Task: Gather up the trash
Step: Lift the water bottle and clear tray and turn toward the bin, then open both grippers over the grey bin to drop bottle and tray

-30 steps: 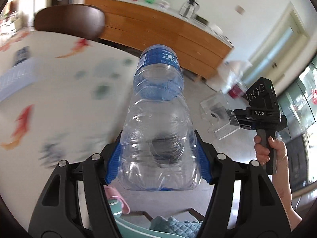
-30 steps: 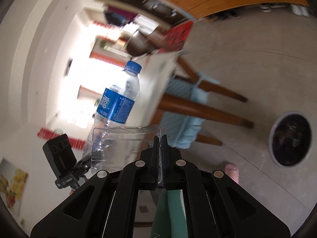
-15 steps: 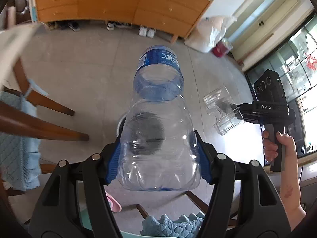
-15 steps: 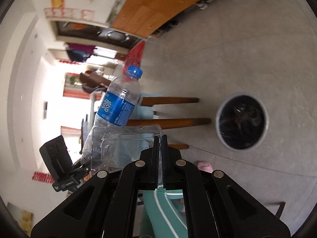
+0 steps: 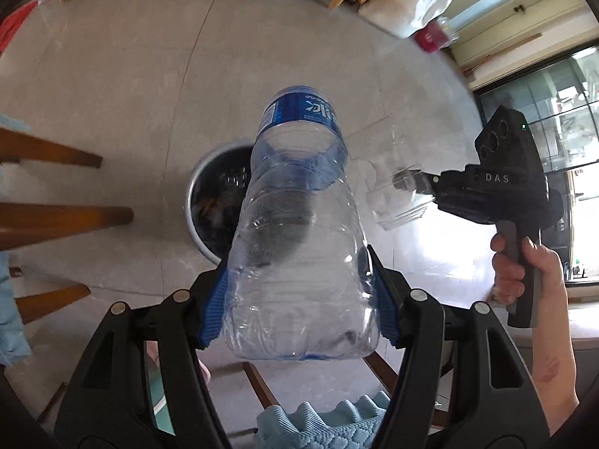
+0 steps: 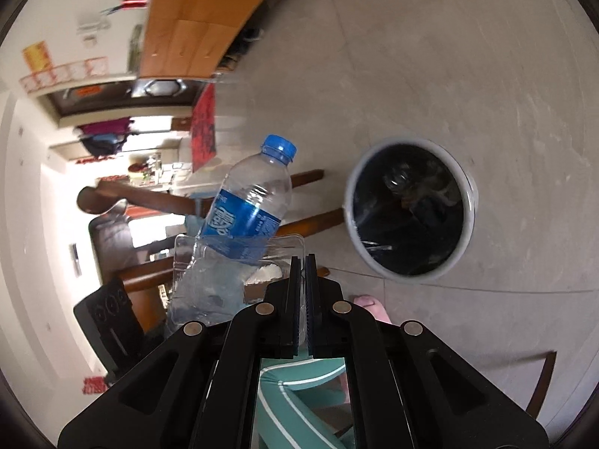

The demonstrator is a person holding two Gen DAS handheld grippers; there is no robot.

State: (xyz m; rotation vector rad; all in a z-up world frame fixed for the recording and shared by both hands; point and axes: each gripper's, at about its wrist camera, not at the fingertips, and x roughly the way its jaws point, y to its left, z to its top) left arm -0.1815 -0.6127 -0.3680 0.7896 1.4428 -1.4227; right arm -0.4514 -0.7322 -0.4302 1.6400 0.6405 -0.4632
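Note:
My left gripper point(image 5: 299, 299) is shut on an empty clear plastic bottle point(image 5: 299, 247) with a blue label and holds it in the air above a grey trash bin point(image 5: 213, 202) lined in black. The bottle also shows in the right wrist view point(image 6: 243, 220), tilted with its blue cap up. My right gripper point(image 6: 303, 262) is shut on the edge of a clear plastic tray point(image 6: 239, 250). The tray shows blurred in the left wrist view point(image 5: 397, 191), to the right of the bin. The bin point(image 6: 410, 211) lies ahead and right of the right gripper, with trash in it.
Wooden chair legs point(image 5: 56, 220) stand left of the bin. A wooden sideboard point(image 6: 194, 22) with shoes under it runs along the far wall. A white bag point(image 5: 419, 0) lies by the door. A foot point(image 6: 370, 307) and green trouser leg are below the right gripper.
Both grippers have swung down from the table toward the floor. The bin has come into view under the bottle and closer to the tray.

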